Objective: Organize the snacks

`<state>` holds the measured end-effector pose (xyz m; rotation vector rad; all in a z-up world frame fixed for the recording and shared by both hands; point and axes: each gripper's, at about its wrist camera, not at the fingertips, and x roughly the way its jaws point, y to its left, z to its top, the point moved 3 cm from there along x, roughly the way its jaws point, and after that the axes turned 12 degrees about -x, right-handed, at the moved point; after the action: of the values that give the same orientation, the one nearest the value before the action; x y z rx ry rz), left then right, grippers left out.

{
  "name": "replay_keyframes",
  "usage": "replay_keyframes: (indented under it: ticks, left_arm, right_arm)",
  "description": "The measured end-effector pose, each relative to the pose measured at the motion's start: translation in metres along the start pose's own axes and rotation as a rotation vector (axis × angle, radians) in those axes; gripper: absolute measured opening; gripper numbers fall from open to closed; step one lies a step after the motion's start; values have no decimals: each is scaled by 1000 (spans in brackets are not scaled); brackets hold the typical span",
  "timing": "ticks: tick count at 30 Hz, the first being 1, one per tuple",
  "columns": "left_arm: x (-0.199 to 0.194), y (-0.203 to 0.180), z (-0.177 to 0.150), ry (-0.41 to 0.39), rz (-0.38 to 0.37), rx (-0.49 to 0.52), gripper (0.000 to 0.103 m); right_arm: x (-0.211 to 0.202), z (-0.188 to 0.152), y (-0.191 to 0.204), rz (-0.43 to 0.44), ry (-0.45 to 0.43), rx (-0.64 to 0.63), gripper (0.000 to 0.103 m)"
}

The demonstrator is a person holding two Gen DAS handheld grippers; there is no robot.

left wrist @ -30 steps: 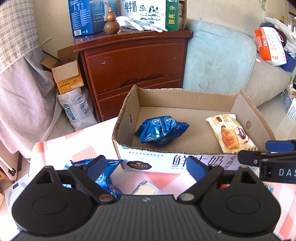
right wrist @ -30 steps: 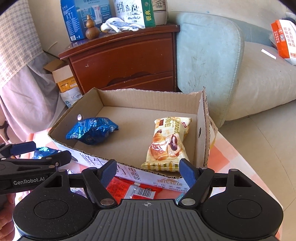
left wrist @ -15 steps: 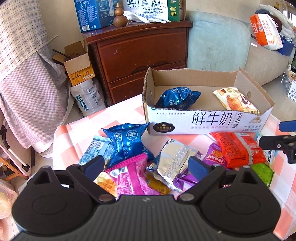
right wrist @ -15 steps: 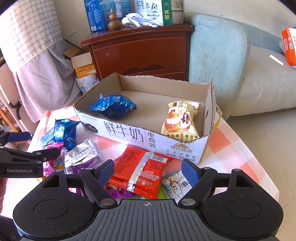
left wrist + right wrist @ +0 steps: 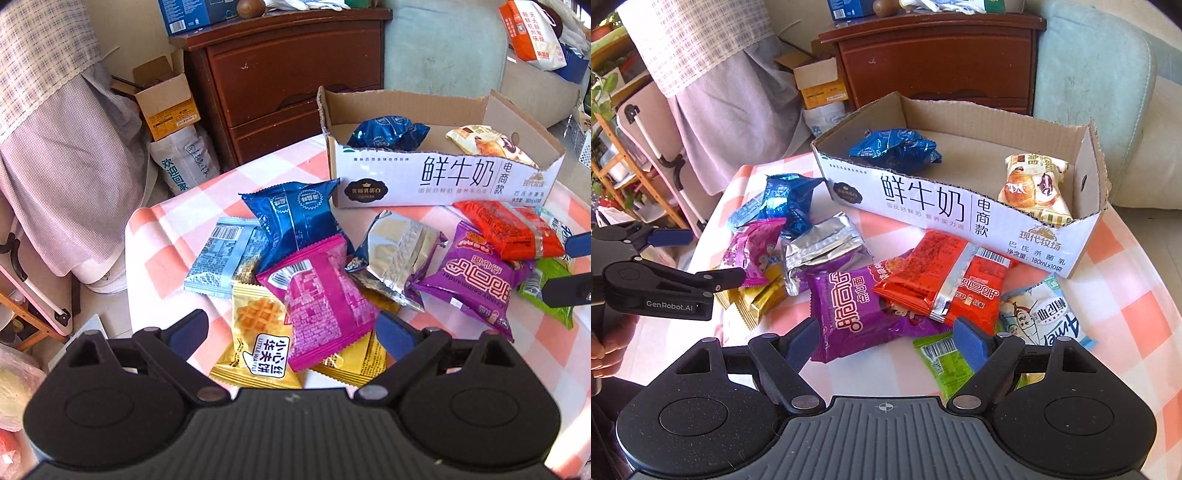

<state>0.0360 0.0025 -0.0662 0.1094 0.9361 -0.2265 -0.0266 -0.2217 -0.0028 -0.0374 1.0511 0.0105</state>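
1. Right now the left gripper (image 5: pixel 291 334) hovers w/ jaws spread wide, nothing between them; it sits just above the near end of the snack pile. In the right wrist view it shows at the left edge, also parted.
2. Right gripper (image 5: pixel 886 341) is likewise wide apart and empty, over the near edge of the pile.
3. Open-topped cardboard milk carton tray w/ white printed front (image 5: pixel 443 177) (image 5: pixel 960 210) stands at the far side of the pink-and-white checked tablecloth (image 5: pixel 166 229).
4. Inside tray: crumpled dark blue foil pack (image 5: pixel 388 132) (image 5: pixel 895 149) at the left end, cream bread-roll packet (image 5: pixel 487 142) (image 5: pixel 1034 188) at the right end, well apart.
5. Rest of the snacks lie loose on the cloth in front of the tray, overlapping.
6. Left side: shiny blue foil pouch (image 5: pixel 295 218) (image 5: pixel 786 199) over a pale grey-blue barcode packet (image 5: pixel 225 262).
7. Magenta pink wrapper (image 5: pixel 325 302) (image 5: pixel 753 251) lies on top of yellow waffle packets (image 5: pixel 258 339), right between the left fingers.
8. Middle: silver foil bag (image 5: pixel 399 254) (image 5: pixel 823 251), touching a purple crisp packet (image 5: pixel 476 280) (image 5: pixel 849 306).
9. Red-orange flat packet (image 5: pixel 513 229) (image 5: pixel 949 280) overlaps the purple one, just in front of the tray.
10. Green wrapper (image 5: pixel 942 358) and white-and-blue cartoon sachet (image 5: pixel 1041 314) sit nearest the right gripper.
11. Behind: dark brown wooden drawer chest (image 5: pixel 288 74), pale green cushion (image 5: pixel 1089 62).
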Motion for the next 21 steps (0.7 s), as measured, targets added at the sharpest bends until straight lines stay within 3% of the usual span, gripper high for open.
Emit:
replay_keyframes:
  ticks: [4,8,14,21]
  left_arm:
    - [2,11,4,0,-23,-95,97]
    - [7,8,8,3,-14,-111,97]
    - [18,-1,11,7,19,-108,97]
    - [27,-7,12,2,69,-95,97]
  right_arm:
    - [8,5,-1,42,11,62,81]
    - [22,6,-7,77,52,176,81]
    - [39,9,-15,61,73,369,81]
    - [55,16,-7,-12,82,474,82]
